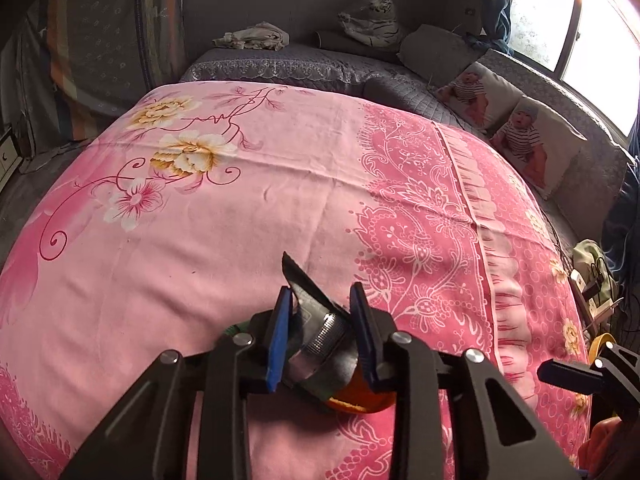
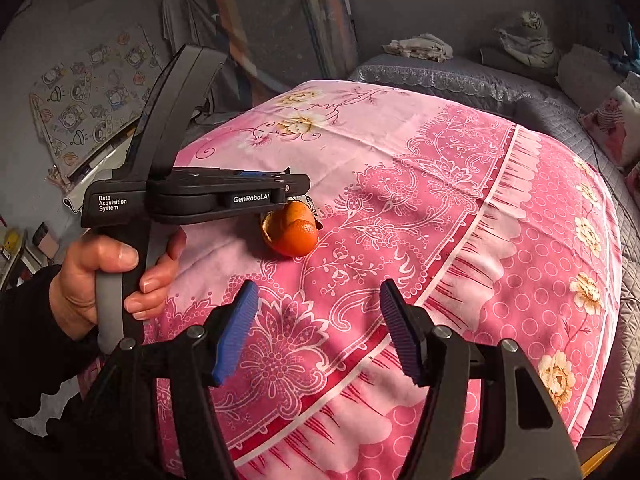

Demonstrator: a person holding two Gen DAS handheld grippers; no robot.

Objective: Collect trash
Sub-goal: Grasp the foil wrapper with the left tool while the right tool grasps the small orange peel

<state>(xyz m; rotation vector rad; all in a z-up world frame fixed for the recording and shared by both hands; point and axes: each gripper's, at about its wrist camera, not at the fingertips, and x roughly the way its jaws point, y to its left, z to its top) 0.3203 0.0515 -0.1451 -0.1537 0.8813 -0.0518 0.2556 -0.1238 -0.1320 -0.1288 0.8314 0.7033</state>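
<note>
My left gripper (image 1: 322, 312) is shut on a crumpled silver and black wrapper (image 1: 320, 332), just above the pink floral bedspread (image 1: 200, 220). Orange peel (image 1: 360, 402) lies right under its fingers. In the right wrist view the left gripper (image 2: 298, 186) is held by a hand at the left, with the orange peel (image 2: 290, 232) below its tip and a bit of wrapper (image 2: 312, 206) showing there. My right gripper (image 2: 316, 320) is open and empty, nearer the bed's front edge, a short way from the peel.
Grey quilted bedding (image 1: 300, 64) lies behind the pink spread, with a tiger plush (image 1: 376, 20), a cloth bundle (image 1: 256, 36) and baby-print pillows (image 1: 532, 136). A window (image 1: 560, 20) is at the far right. Clutter stands beside the bed at the right (image 1: 592, 280).
</note>
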